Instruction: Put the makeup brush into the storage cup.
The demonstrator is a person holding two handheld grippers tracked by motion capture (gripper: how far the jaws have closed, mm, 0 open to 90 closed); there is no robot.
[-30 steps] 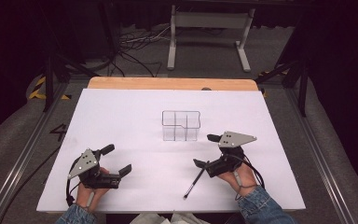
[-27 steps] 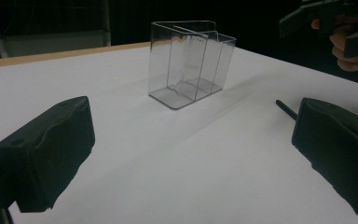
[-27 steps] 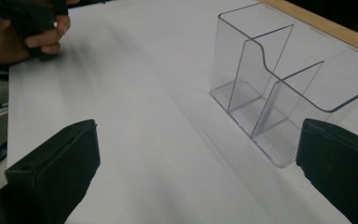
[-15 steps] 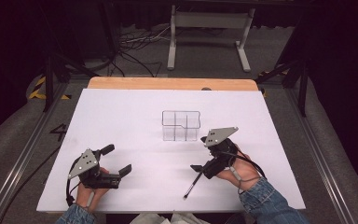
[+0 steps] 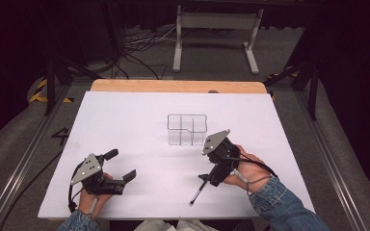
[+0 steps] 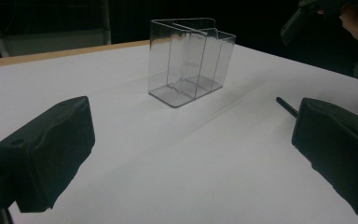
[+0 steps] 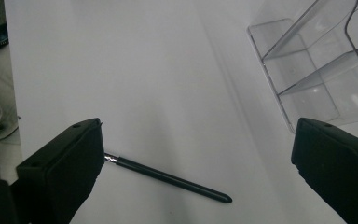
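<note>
— What carries everything here?

— A desk (image 5: 125, 125) with a white top; a strip of bare wood shows along its far edge.

— And what lies on it?

— A clear plastic organizer (image 5: 187, 129) stands upright near the middle, toward the far side, split by thin walls into several compartments, all of them empty. A slim black pen (image 5: 198, 191) lies flat on the white surface nearer the person's side, to the right of centre, well apart from the organizer.

— How does the pen lie?

— Slanted, one end toward the organizer, the other toward the near edge. A thin silver ring shows near one end in the right gripper view.
</note>
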